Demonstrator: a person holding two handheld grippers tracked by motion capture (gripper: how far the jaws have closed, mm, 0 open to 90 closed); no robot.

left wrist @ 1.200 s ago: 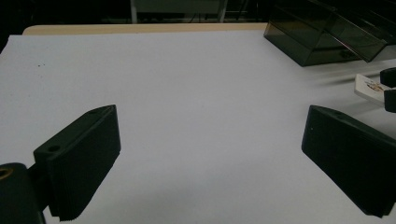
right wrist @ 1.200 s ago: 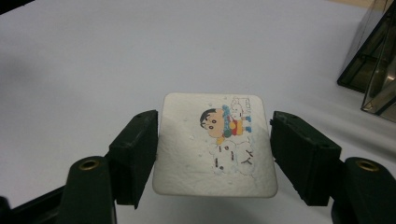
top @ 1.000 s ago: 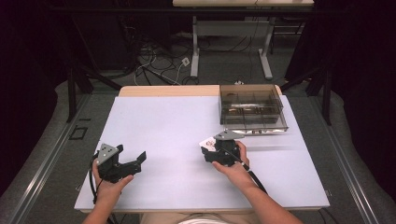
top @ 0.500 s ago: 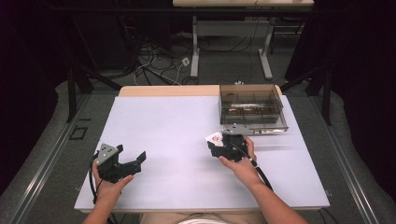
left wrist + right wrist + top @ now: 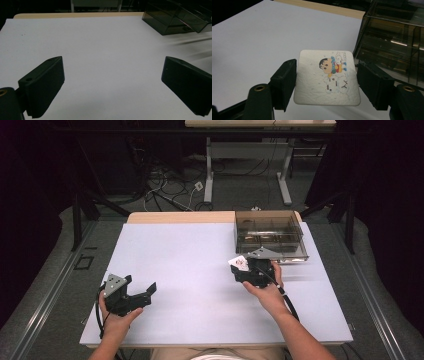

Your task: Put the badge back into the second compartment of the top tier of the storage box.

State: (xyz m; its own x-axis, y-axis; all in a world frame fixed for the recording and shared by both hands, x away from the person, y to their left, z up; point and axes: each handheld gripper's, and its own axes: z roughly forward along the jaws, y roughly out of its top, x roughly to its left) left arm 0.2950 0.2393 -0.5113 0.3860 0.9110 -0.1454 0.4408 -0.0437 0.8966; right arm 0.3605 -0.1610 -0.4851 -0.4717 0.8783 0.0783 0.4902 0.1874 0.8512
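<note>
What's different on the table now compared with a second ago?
The right gripper, shut on the white cartoon card, has carried it forward and rightward, up close to the smoky clear box. The left gripper stayed put near the table's left front, jaws open; the box hasn't moved.

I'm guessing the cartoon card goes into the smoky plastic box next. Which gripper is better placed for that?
Right, probably. The right gripper grips the card by its edges, just short of the box. The left gripper is open with nothing between its jaws, near the table's opposite corner.
</note>
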